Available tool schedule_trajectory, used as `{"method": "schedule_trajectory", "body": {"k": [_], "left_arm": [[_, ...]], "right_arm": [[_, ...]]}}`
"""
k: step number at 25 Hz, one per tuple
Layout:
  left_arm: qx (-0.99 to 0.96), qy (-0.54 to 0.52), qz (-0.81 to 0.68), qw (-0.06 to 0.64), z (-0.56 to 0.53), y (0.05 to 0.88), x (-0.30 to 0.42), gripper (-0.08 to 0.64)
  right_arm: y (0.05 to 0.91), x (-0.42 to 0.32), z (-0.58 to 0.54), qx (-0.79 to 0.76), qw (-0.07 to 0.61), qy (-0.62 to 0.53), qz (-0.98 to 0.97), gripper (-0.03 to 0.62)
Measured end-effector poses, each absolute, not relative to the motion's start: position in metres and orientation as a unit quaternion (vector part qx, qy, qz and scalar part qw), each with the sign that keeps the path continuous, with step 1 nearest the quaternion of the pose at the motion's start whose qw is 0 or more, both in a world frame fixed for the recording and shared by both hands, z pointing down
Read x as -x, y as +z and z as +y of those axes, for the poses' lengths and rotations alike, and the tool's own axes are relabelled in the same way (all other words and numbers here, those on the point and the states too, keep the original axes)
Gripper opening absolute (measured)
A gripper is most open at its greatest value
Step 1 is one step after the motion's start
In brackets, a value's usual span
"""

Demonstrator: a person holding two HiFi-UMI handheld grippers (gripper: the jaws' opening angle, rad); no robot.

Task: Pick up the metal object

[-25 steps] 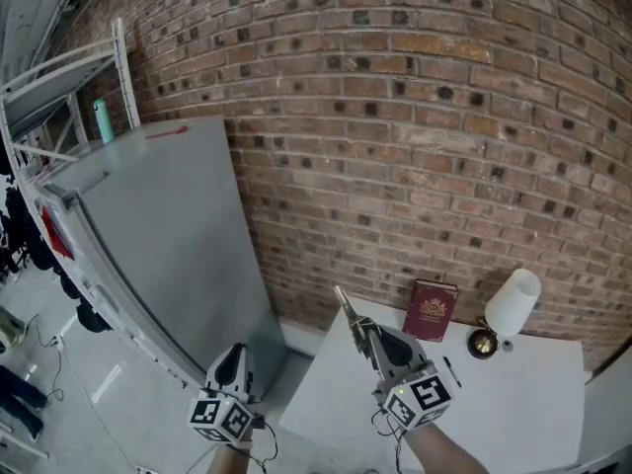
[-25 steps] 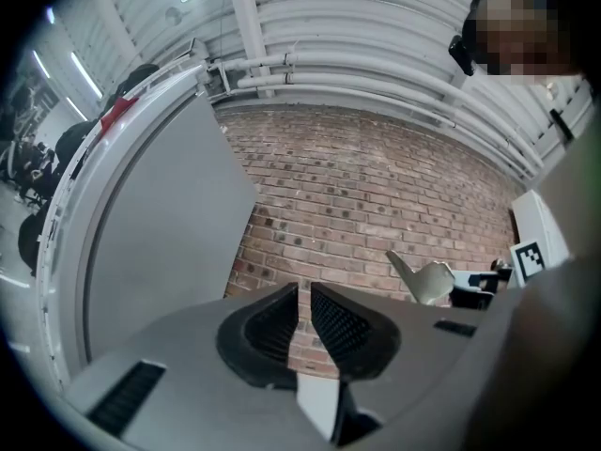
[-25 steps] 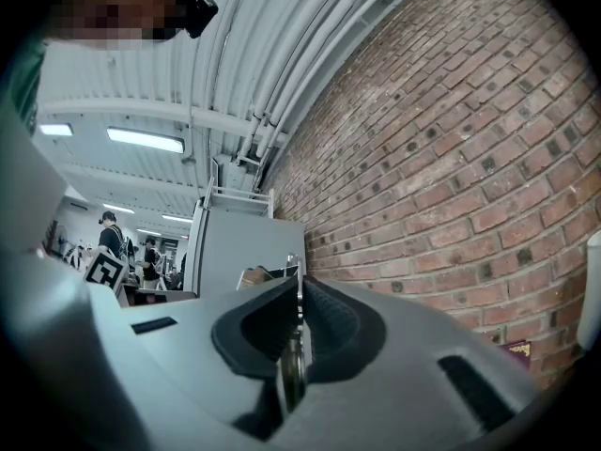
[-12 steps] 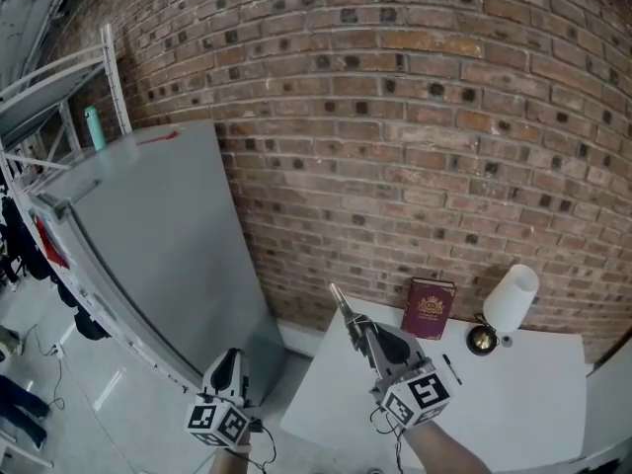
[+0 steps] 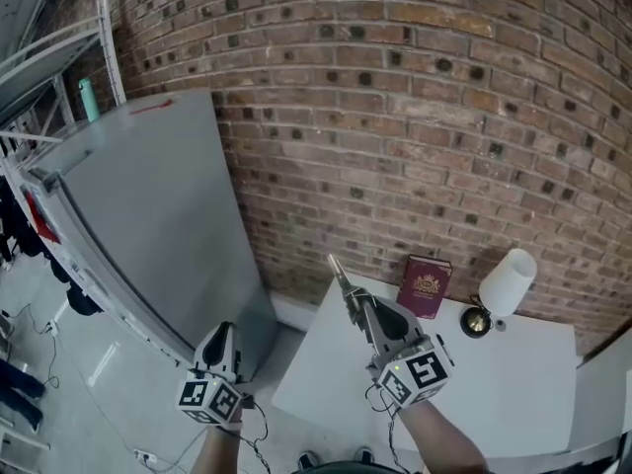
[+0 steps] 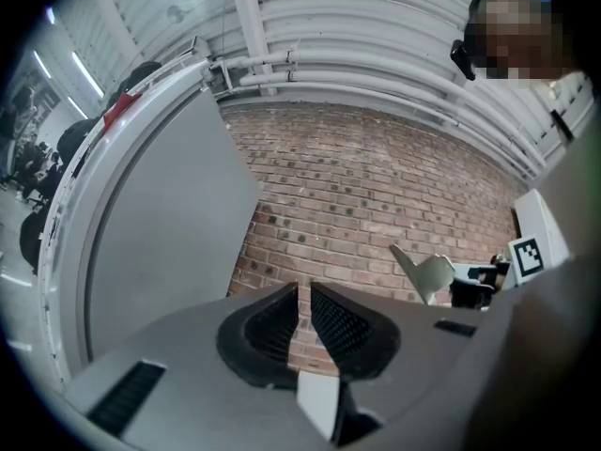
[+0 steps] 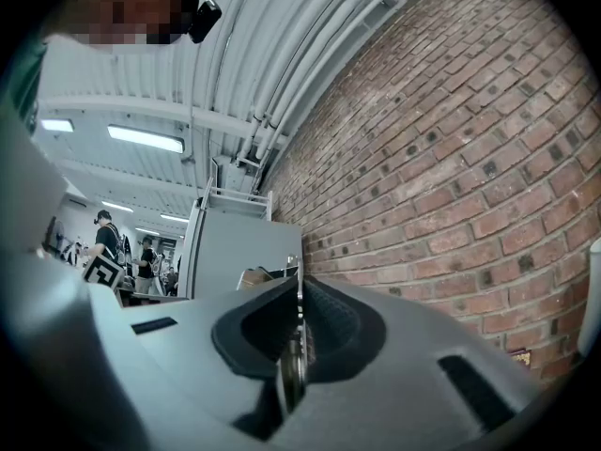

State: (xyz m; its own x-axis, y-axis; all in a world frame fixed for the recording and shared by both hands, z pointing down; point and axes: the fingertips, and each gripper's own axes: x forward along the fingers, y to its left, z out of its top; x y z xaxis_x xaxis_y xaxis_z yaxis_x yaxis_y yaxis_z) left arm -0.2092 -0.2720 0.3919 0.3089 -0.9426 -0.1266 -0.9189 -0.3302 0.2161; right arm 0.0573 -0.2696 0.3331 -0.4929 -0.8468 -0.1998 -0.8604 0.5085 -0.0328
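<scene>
A thin flat metal strip stands up out of my right gripper, above the left edge of the white table. In the right gripper view the metal strip is pinched edge-on between the dark pads of my right gripper, which is shut on it. My left gripper hangs left of the table, over the floor. In the left gripper view my left gripper has its jaws drawn together to a thin slit with nothing in it, facing the brick wall.
A red book leans on the brick wall at the table's back, beside a white lamp; a dark pen lies near my right gripper. A tall grey cabinet stands at the left, with a teal bottle on top.
Only the head view has drifted a little. Both grippers keep their places, and the right one still holds the metal strip.
</scene>
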Motion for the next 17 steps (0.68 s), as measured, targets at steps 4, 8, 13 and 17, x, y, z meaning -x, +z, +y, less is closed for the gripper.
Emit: {"method": "schedule_trajectory", "body": {"k": [4,8,13,17], "left_arm": [[-0.806,-0.117,-0.578,0.047,-0.278,0.388,0.211,0.037],[-0.808,-0.117,-0.576,0.052,-0.279,0.387,0.204,0.037],[-0.81,-0.112,-0.572,0.06,-0.276,0.395,0.197,0.037],[-0.813,-0.111,-0.568,0.061,-0.279,0.394,0.194,0.037]], "right_arm": [[0.331,-0.057,-0.277,0.493,0.102,0.04,0.863,0.008],[0.334,-0.058,-0.277,0.492,0.095,0.036,0.865,0.008],[0.345,-0.059,-0.275,0.493,0.086,0.029,0.865,0.008],[0.346,-0.06,-0.277,0.495,0.085,0.028,0.864,0.008]]}}
